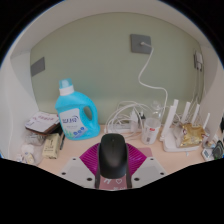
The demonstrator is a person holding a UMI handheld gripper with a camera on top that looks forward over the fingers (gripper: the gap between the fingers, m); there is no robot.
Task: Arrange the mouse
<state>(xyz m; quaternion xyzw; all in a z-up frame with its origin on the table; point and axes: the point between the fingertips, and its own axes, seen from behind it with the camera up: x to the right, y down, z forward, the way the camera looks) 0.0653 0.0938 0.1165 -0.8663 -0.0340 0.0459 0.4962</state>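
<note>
A black computer mouse [113, 156] sits between my two fingers, its length pointing ahead along them. My gripper [113, 148] is shut on the mouse: the magenta pads [88, 158] press against its left and right sides. The mouse hides the desk surface right under it. The light desk top [90, 143] shows just beyond the fingers.
A blue detergent bottle [71, 112] stands at the back left, with packets [42, 124] and small boxes [50, 147] next to it. Tangled white cables [130, 117] lie at the back centre. A white router with antennas [186, 128] stands at the right. A wall socket [141, 43] is above.
</note>
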